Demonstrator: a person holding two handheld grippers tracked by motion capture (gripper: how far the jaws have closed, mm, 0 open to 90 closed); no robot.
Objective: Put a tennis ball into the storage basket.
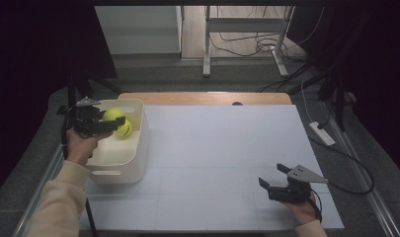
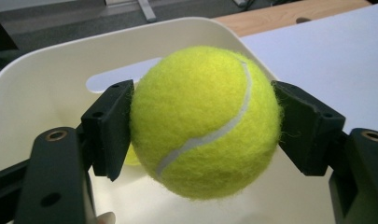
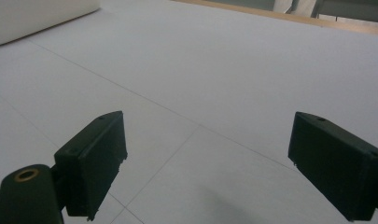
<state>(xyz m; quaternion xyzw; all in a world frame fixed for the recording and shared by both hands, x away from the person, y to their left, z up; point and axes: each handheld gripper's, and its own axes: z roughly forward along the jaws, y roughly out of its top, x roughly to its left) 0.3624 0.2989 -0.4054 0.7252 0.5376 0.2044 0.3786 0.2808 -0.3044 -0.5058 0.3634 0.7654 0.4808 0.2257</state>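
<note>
The left tongs clamp a fuzzy yellow felt tennis ball across its middle, above the cream plastic bin at nine o'clock. It's light, springy and grippy. The right tongs gape wide, empty.

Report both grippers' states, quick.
Left gripper: shut on the fuzzy yellow-green tennis ball, over the cream plastic bin.
Right gripper: open, holding nothing.

One camera looks down from above the table's near edge; two ride low, both catching the white bin.
</note>
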